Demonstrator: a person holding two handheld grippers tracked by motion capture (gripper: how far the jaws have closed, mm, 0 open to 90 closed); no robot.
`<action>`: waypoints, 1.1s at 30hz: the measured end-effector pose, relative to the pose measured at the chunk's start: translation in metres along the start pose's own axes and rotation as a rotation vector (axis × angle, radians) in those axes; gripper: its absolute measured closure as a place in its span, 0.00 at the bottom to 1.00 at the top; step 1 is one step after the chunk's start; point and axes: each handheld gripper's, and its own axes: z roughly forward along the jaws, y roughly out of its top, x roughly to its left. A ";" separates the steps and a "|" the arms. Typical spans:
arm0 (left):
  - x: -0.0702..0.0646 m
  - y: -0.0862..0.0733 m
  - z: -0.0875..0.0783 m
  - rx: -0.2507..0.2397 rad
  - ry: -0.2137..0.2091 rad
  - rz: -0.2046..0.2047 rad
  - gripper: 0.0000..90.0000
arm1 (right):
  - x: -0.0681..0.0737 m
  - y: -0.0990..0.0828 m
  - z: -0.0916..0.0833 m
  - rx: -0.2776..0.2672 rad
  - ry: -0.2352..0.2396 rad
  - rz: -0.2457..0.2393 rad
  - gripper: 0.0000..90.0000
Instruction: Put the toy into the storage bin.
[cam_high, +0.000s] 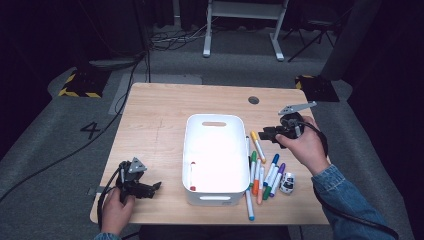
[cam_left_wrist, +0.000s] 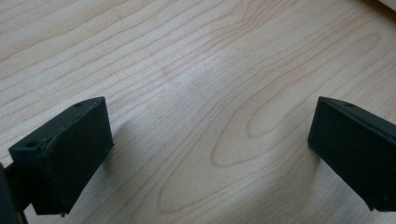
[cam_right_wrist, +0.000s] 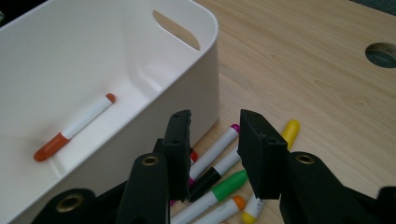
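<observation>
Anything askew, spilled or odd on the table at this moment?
Nothing damaged. The markers lie loose in an untidy heap beside the white bin, and one orange marker is alone inside. A small toy car sits among them.

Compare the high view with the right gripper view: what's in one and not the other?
High view alone: the person's hands, the left tongs resting open near the table's front left corner, a small toy car by the markers, and the floor with cables beyond the table.

Right gripper view alone: a close look into the bin, where the orange-capped marker lies on the bottom, and the right tongs with nothing between their pads.

Both: the white bin, the loose markers beside it, and the round hole in the tabletop.
</observation>
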 end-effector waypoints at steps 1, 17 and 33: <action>0.000 0.000 0.000 0.000 -0.001 -0.003 0.00 | 0.000 0.000 0.000 0.000 0.000 0.000 0.72; -0.001 -0.001 0.000 -0.004 -0.001 -0.012 0.00 | -0.052 -0.029 0.064 0.152 -0.074 0.094 0.73; -0.001 -0.001 0.000 -0.002 0.000 -0.013 0.00 | -0.059 -0.046 0.105 0.250 -0.090 0.116 0.75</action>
